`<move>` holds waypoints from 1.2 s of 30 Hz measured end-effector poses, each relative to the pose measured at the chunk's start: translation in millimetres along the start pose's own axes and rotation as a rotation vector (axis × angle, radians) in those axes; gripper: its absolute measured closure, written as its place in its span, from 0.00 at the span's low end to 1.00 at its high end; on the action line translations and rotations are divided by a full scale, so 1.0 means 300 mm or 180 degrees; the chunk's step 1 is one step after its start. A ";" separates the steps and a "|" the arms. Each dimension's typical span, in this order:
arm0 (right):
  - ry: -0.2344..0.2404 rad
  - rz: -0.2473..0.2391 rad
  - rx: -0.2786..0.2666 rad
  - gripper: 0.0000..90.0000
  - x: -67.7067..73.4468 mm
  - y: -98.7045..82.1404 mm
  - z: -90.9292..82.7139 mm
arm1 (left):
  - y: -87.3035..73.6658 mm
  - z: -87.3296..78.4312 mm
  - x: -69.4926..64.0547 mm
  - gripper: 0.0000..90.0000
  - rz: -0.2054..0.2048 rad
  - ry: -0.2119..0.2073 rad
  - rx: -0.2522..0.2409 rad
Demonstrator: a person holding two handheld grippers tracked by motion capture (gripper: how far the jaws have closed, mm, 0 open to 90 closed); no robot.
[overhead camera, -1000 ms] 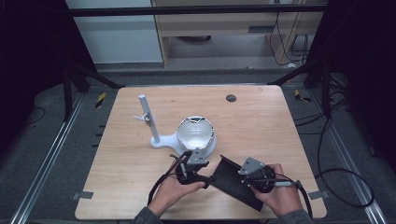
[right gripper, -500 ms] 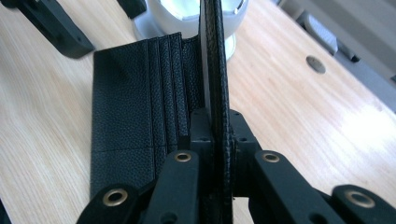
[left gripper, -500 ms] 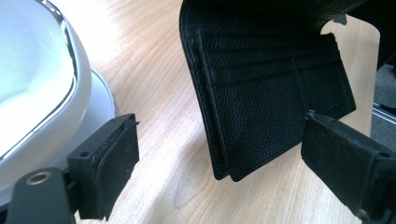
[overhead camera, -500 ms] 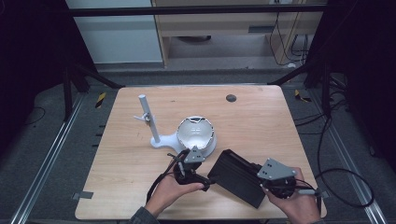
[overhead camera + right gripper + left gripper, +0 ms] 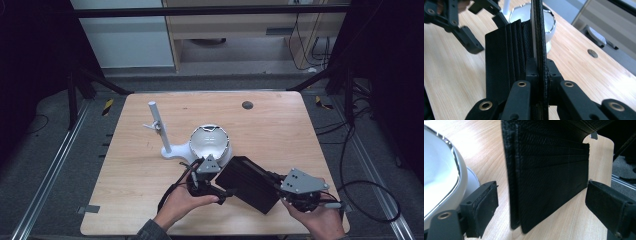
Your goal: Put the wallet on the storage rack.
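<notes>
A black wallet (image 5: 250,184) is held up just above the desk (image 5: 280,130), near the front edge, right beside a white mirror (image 5: 210,142) on a stand; it is opened like a book. One flap is pinched tight by the right claw (image 5: 539,72), whose jaws are clamped together on the flap's edge. The left claw (image 5: 541,202) has just been opened wide; the card-pocket flap is between its pads, but it is not pressed by them. The wallet is judged to be light, soft and bendy, so it may flop; a flap's edge is thought the best place to be gripped. Both claws are held low and pointed toward each other, with the hands tucked in from the front of the desk.
</notes>
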State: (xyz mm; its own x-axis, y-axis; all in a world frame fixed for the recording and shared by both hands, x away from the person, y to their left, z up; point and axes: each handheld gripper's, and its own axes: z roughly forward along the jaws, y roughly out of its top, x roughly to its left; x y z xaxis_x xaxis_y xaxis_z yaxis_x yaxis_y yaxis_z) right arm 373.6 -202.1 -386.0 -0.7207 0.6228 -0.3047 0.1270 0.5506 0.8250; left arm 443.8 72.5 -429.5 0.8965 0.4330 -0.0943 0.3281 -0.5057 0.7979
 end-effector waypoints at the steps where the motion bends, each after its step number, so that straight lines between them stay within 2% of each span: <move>1: 0.0008 -0.0004 -0.0016 0.93 0.000 0.003 -0.001 | 0.005 -0.001 0.002 0.12 0.0001 0.0016 -0.0011; 6: 0.0047 -0.0027 -0.0089 0.93 0.004 0.019 -0.006 | 0.025 -0.006 0.016 0.14 -0.0031 -0.0036 -0.0019; 11: 0.0078 -0.0012 -0.0201 0.93 0.001 0.031 -0.016 | 0.039 -0.005 0.038 0.24 -0.0067 -0.0130 -0.0016; 13: 0.0085 -0.0002 -0.0243 0.93 -0.001 0.034 -0.021 | 0.044 -0.007 0.043 0.31 -0.0087 -0.0142 -0.0023; 16: 0.0097 0.0002 -0.0270 0.93 -0.005 0.035 -0.027 | 0.052 -0.018 0.041 0.62 -0.0061 -0.0210 -0.0033; 18: 0.0100 -0.0012 -0.0270 0.93 -0.005 0.032 -0.027 | 0.059 -0.026 0.037 0.70 -0.0046 -0.0264 -0.0017; 22: 0.0114 -0.0063 -0.0189 0.93 -0.008 0.016 -0.021 | 0.074 -0.051 0.029 0.88 -0.0071 -0.0245 -0.0056; 25: 0.0106 -0.0047 -0.0177 0.92 -0.011 0.000 -0.014 | 0.087 -0.060 0.021 0.89 0.0017 -0.0182 0.0007; 32: 0.0113 -0.0025 -0.0173 0.91 -0.013 -0.014 -0.009 | 0.099 -0.078 0.014 0.90 0.0063 -0.0166 0.0003; 34: 0.0132 -0.0024 -0.0141 0.86 -0.012 -0.021 -0.006 | 0.105 -0.089 0.013 0.90 0.0072 -0.0159 0.0011; 36: 0.0185 -0.0011 -0.0096 0.75 -0.008 -0.030 0.000 | 0.115 -0.108 0.013 0.90 0.0107 -0.0108 0.0000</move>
State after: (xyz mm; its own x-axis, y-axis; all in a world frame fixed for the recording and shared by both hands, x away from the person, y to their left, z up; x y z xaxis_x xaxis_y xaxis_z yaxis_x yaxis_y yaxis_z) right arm 374.3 -208.6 -392.7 -0.7596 0.5870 -0.2800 0.1045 0.5351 0.8383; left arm 449.0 80.9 -383.1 0.9166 0.3902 -0.0876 0.2977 -0.5194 0.8010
